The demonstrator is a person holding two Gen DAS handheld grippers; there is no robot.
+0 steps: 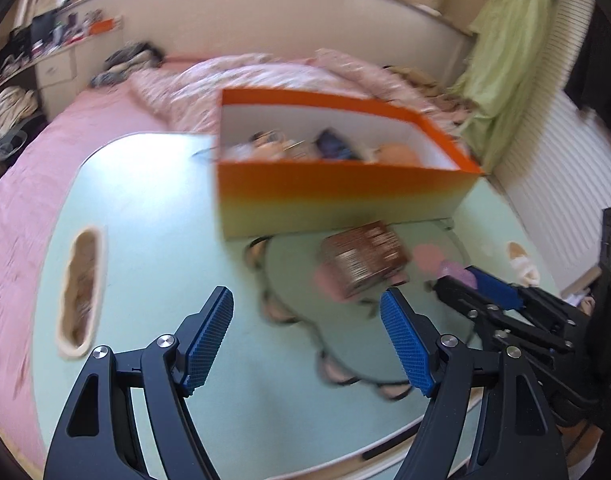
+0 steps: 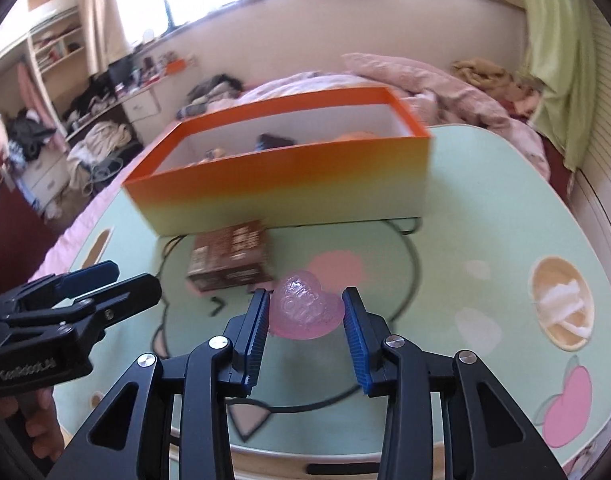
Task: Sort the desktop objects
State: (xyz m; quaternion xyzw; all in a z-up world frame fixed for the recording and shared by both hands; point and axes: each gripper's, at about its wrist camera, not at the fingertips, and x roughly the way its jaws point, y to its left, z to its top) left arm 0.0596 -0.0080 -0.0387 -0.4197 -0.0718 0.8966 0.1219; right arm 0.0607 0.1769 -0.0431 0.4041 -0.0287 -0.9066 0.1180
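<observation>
Our right tool (image 2: 305, 316) sits low over the pale green worktop (image 2: 485, 208), its fingers apart around a translucent pink heart-shaped piece (image 2: 307, 312) with raised, unreadable lettering, lobes pointing away. Our left tool (image 1: 305, 334) hovers spread wide, empty. Beyond lies a brown printed carton (image 2: 229, 256), then the orange-to-yellow open box (image 2: 281, 172).

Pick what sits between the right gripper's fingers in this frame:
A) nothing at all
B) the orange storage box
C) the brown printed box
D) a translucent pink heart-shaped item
D: in the right wrist view the pink heart-shaped item lies between the fingers of the right gripper, while the brown box sits farther ahead on the table, just in front of the orange storage box.
</observation>
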